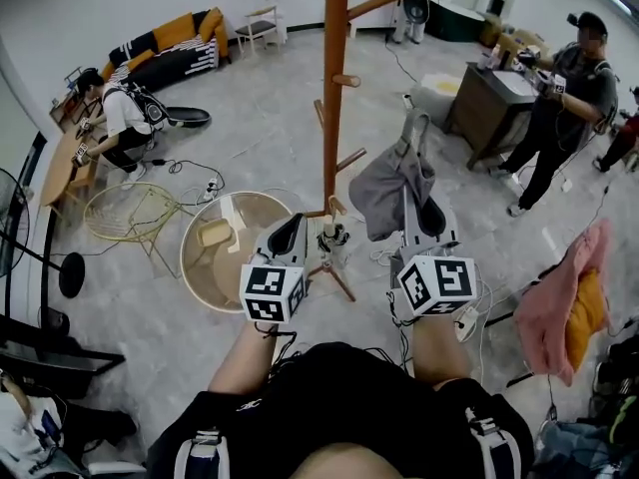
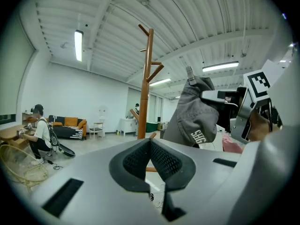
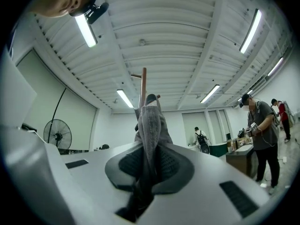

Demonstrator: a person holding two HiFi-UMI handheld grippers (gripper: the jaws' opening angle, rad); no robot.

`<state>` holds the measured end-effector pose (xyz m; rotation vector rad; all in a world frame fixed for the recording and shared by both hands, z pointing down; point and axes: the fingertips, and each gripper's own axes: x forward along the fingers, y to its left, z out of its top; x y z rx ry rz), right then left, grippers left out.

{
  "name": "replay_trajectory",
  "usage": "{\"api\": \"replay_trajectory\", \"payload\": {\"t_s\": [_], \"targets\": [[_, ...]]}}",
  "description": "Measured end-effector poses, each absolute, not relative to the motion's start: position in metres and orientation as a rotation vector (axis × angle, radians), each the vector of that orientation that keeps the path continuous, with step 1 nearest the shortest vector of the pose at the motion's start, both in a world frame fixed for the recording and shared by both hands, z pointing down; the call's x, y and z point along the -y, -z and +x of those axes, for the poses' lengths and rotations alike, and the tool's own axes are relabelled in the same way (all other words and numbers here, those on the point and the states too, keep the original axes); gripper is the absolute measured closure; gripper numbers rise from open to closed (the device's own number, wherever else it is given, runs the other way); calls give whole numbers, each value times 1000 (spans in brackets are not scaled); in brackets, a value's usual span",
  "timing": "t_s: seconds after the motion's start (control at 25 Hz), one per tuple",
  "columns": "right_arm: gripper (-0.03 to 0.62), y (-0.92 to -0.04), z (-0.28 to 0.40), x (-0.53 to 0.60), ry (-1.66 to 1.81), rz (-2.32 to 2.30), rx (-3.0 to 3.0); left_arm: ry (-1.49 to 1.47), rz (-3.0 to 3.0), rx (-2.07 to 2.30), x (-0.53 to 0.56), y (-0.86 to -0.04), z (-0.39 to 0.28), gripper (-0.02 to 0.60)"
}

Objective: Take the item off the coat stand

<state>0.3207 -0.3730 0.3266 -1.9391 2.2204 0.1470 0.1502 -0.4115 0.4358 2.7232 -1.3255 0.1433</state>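
The right gripper (image 3: 149,167) is clamped on a grey fabric baseball cap (image 3: 151,121), which rises from between its jaws; the left gripper (image 2: 151,162) beside it has its jaws together, empty; beyond both stands a tall brown wooden coat stand (image 1: 334,88).

Overhead looks down; all share stand (image 1: 335,88).

The coat stand (image 1: 335,98) rises at twelve o'clock, its pegs (image 1: 347,80) jutting toward one and four o'clock. The grey cap (image 1: 392,190) hangs just beside the pole on its right. A round table (image 1: 205,272) blocks ten o'clock low down. Open floor (image 1: 260,128) lies at eleven o'clock. A pink cloth (image 1: 554,307) crowds three o'clock.
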Motion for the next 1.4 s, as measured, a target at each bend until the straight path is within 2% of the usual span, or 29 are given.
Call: {"api": "replay_trajectory", "payload": {"t_s": [0.6, 1.4], "targets": [[553, -422, 362, 347, -19, -2129, -2215, -196, 2794, 1196, 394, -441, 203, 566], [551, -438, 358, 342, 41, -2130, -2252, -220, 2812, 1178, 387, -438, 212, 566]]}}
